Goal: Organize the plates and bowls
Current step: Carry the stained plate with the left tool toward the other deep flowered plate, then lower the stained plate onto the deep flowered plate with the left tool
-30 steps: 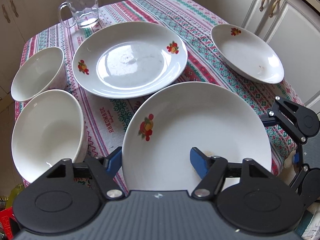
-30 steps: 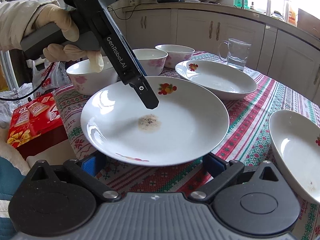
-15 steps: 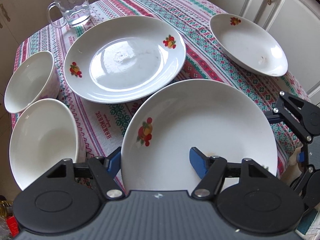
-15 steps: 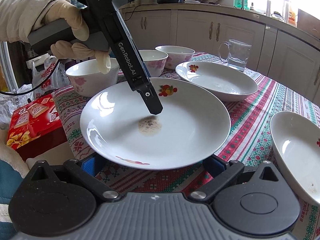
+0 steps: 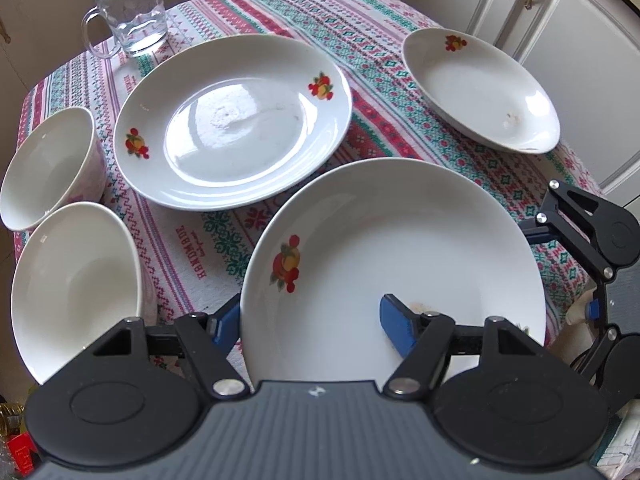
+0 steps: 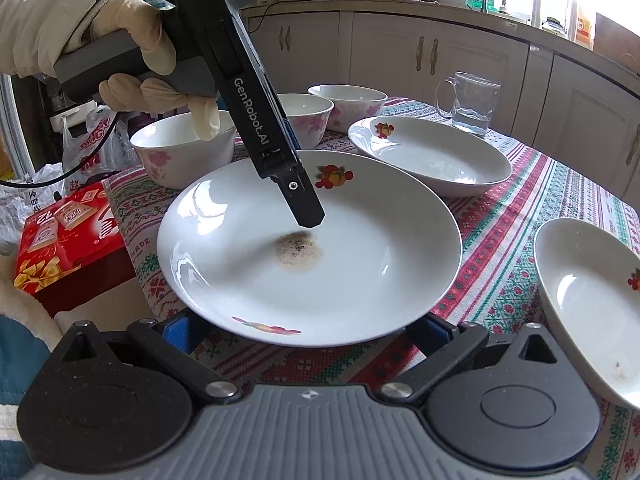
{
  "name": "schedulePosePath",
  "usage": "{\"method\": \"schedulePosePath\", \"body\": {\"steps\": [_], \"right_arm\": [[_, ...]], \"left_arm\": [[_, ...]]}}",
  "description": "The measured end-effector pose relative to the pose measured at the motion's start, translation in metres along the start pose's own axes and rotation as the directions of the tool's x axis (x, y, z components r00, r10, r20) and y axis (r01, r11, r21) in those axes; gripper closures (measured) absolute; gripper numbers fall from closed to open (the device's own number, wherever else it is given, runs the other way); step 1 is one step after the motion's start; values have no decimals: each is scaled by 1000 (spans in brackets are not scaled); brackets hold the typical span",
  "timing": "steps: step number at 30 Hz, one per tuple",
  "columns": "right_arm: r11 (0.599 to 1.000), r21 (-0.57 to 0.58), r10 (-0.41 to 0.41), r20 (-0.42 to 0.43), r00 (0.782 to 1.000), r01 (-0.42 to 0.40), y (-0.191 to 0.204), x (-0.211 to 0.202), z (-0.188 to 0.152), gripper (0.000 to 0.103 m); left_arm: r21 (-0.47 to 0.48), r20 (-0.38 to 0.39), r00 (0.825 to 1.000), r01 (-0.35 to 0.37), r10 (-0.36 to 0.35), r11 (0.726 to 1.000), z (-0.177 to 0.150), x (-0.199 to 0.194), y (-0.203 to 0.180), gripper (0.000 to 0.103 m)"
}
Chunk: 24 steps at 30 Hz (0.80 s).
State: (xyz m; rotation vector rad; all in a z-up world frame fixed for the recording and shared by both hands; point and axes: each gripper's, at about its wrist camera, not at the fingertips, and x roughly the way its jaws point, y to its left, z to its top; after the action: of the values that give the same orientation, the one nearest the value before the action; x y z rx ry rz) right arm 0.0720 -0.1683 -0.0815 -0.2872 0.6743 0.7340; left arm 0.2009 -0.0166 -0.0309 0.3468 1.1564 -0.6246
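Plate (image 6: 360,272) pinched at its near-left rim by left hand-held gripper (image 5: 316,316), one finger inside, one under, lifted to stack. Right hand-held gripper (image 6: 304,330) waits open beneath; other plates, bowls on counter (image 5: 380,92).

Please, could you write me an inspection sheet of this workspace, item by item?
Surface: table under a pink and green patterned tablecloth.
Job's things: stained white fruit-print plate, lifted; large white fruit-print plate and deep white fruit-print plate on the cloth; three white pink-flowered bowls at the table's edge.
Clutter: clear glass mug, a little water inside.
Grippers: left gripper shut on the stained plate's rim; right gripper open, fingers spread below that plate's near edge.
Cables: black cable hanging under the gloved left hand.
Surroundings: cream kitchen cabinets; red cardboard box beside the table.
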Motion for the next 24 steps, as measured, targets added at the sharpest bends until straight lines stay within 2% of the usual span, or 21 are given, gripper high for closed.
{"method": "schedulePosePath", "body": {"steps": [13, 24], "right_arm": [[1000, -12, -2, 8, 1000, 2, -13, -18, 6, 0], [1000, -7, -24, 9, 1000, 24, -36, -36, 10, 0]], "left_arm": [[-15, 38, 999, 17, -17, 1000, 9, -12, -8, 33], [11, 74, 997, 31, -32, 999, 35, -19, -21, 33]]}}
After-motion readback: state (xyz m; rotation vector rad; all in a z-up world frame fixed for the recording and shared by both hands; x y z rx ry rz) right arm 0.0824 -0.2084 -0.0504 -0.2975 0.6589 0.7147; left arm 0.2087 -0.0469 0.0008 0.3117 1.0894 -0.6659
